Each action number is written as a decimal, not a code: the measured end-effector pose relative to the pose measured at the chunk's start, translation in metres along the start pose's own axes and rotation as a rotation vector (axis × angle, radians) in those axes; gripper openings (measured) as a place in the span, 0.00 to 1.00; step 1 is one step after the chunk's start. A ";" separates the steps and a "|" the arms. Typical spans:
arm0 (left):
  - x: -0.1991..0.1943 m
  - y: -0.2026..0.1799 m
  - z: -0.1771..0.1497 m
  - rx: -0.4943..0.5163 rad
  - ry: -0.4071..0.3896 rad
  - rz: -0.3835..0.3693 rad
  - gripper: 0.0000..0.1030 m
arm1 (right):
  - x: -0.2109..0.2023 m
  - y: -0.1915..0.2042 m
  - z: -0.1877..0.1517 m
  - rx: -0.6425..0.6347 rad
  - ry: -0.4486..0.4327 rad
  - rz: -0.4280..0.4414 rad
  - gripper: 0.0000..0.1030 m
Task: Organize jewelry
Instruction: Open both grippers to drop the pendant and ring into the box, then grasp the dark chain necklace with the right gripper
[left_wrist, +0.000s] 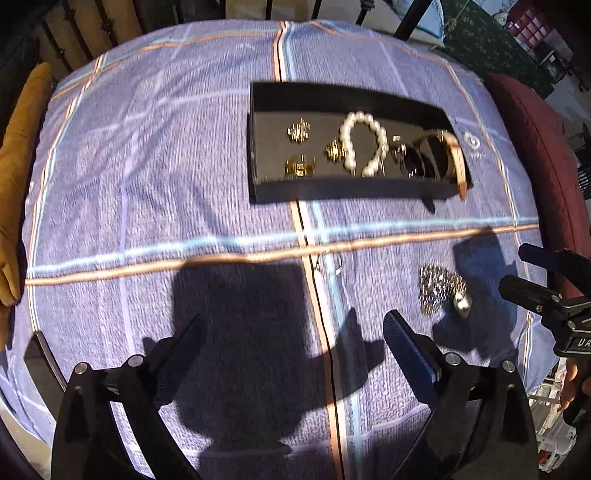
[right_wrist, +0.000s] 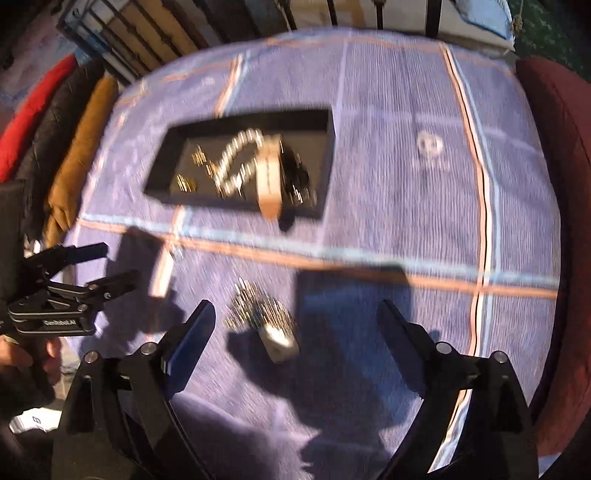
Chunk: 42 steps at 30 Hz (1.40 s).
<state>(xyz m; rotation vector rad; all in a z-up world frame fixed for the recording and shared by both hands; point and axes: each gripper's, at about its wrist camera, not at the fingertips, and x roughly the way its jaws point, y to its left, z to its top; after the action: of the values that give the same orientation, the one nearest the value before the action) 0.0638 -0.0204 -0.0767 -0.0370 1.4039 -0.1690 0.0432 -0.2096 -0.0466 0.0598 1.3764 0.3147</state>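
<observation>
Both sets of jaws stand wide with nothing between the pads: my right gripper (right_wrist: 295, 325) straddles open air over the silver jewelry cluster (right_wrist: 258, 314), which lies just ahead, left of centre, its pale tag end nearest me and its long axis running diagonally away up-left. Left gripper (left_wrist: 295, 339) frames only bare checked cloth (left_wrist: 147, 166); the same cluster sits off to its right, so I judge the right hand nearer. A small ring (left_wrist: 328, 263) lies on the stripe ahead. Farther out, the black tray (left_wrist: 258, 147) holds pearls, gold pieces, a tan strap. Writing: "GenRobot.AI" on the left gripper's body; a faint logo on the cloth, unreadable.
</observation>
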 end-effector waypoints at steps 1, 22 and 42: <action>0.003 -0.001 -0.005 -0.011 0.008 -0.004 0.92 | 0.005 0.001 -0.005 -0.003 0.016 0.018 0.85; 0.015 -0.019 0.014 0.004 -0.012 -0.011 0.93 | 0.035 0.034 -0.002 -0.109 0.072 -0.049 0.78; 0.016 -0.014 0.005 -0.013 0.002 -0.023 0.93 | 0.046 0.048 -0.006 -0.094 0.088 0.107 0.09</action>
<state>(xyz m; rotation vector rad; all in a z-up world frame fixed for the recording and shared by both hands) 0.0701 -0.0366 -0.0902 -0.0636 1.4066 -0.1794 0.0355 -0.1528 -0.0806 0.0425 1.4461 0.4760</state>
